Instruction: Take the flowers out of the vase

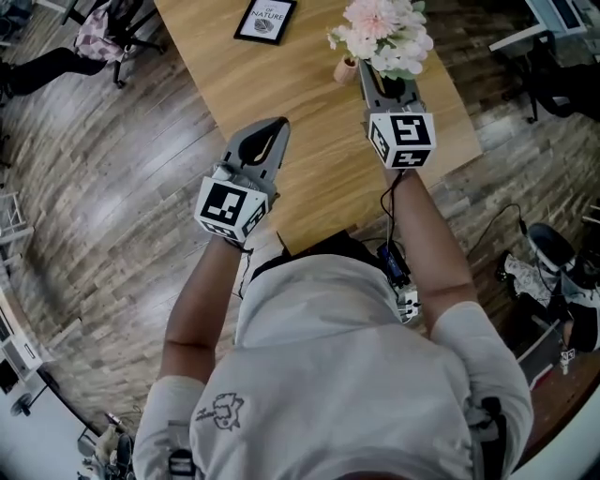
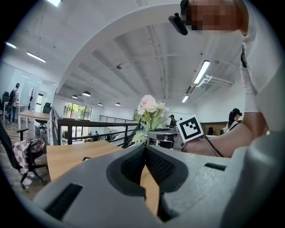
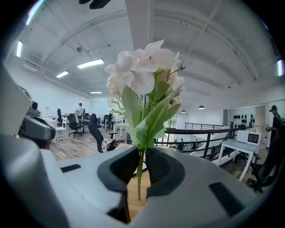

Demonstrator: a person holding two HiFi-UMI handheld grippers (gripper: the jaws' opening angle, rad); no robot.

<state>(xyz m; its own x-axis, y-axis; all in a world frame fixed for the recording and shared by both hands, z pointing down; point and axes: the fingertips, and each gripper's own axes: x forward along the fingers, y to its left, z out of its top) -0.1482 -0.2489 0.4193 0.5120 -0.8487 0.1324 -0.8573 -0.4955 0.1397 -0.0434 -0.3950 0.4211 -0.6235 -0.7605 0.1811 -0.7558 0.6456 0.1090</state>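
At the bottom of the head view, the person's white-shirted torso fills the frame, with both forearms reaching up toward a wooden table (image 1: pixel 309 122). Left of centre, the left gripper (image 1: pixel 279 125) hangs over the table's near left edge. In its own view its jaws (image 2: pixel 144 151) meet at the tips with nothing between them, and bare wood shows through the gap below.

Right of centre and higher in the head view, the right gripper (image 1: pixel 364 67) points toward the far side of the table. In the right gripper view its jaws (image 3: pixel 141 153) stand narrow, pinching the thin green stems (image 3: pixel 140 178) of the flowers (image 3: pixel 142 75). The cut end of one stem hangs free in the gap below the pads, over the wood. The pale pink and white blooms (image 1: pixel 380 28) sit at the top of the head view, just beyond the gripper's tip.

A small pinkish vase (image 1: pixel 345 68) stands on the table just left of that tip, under the left side of the bouquet.

Farther off, at the head view's top edge left of the flowers, a dark-framed picture (image 1: pixel 265 19) lies flat on the table.
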